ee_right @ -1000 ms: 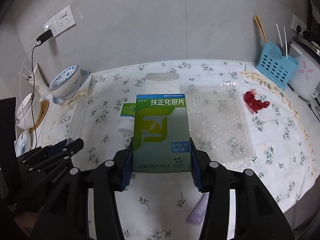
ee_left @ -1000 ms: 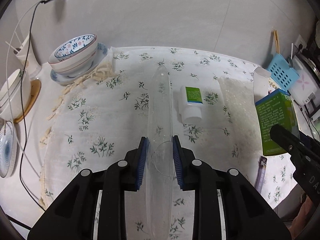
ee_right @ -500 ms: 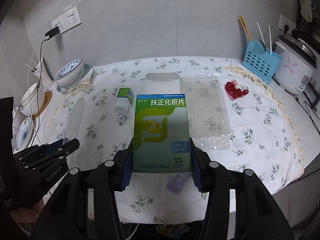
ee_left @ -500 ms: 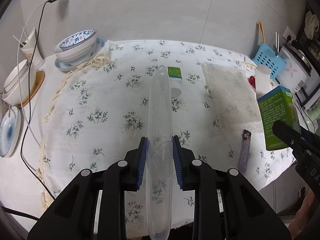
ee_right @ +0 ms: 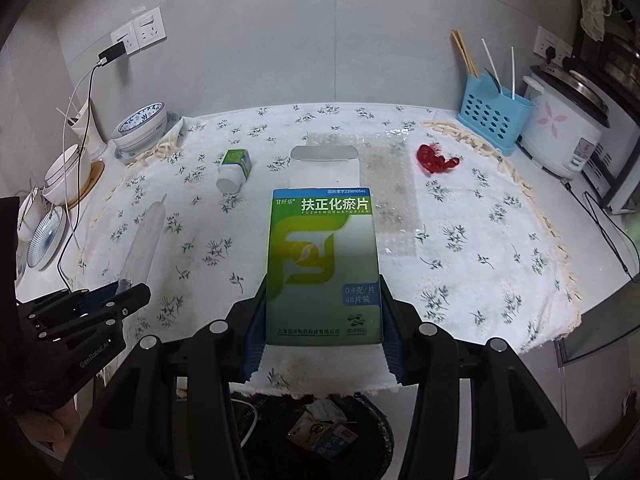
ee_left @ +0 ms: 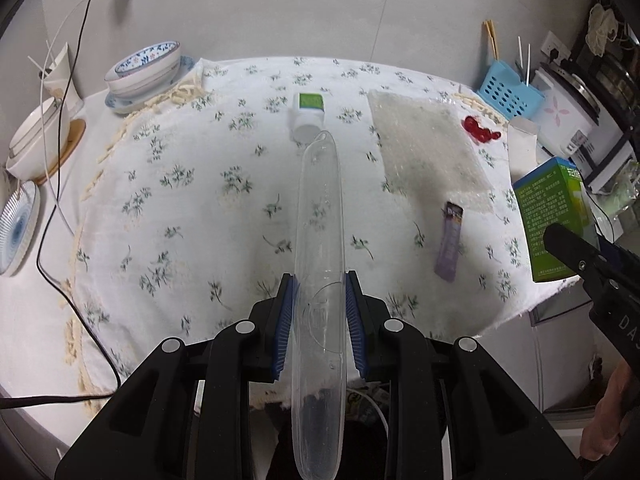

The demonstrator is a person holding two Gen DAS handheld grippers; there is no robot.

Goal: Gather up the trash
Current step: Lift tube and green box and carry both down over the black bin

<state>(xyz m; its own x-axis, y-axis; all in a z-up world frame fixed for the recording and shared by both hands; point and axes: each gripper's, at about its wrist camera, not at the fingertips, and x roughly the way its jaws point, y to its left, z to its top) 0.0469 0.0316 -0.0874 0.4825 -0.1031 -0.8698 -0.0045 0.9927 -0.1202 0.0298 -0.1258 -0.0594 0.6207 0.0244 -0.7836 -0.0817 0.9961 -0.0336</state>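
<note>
Clear plastic case (ee_left: 320,248): long, see-through, being clamped between the blue pads of the left gripper (ee_left: 319,322), far tip pointing to 12 o'clock over the floral tablecloth (ee_left: 192,208).
Green medicine box (ee_right: 323,268): being squeezed upright by the right gripper (ee_right: 323,326), white flap open at its top.
Left view only: purple sachet (ee_left: 450,242) lying flat on the cloth at 3 o'clock of the case; the box is hiding that spot in the right view.
Right view only: black trash bin (ee_right: 376,432) sitting at 6 o'clock under the box, below the table edge, with scraps inside.
Both views: white bottle (ee_left: 308,114) lying on its side, green label up; bubble wrap sheet (ee_left: 424,152); red scrap (ee_right: 434,159) at 1 o'clock.
Far right: blue utensil holder (ee_right: 490,118) standing beside the rice cooker (ee_right: 568,128).
Far left: stacked bowls (ee_left: 146,70).
</note>
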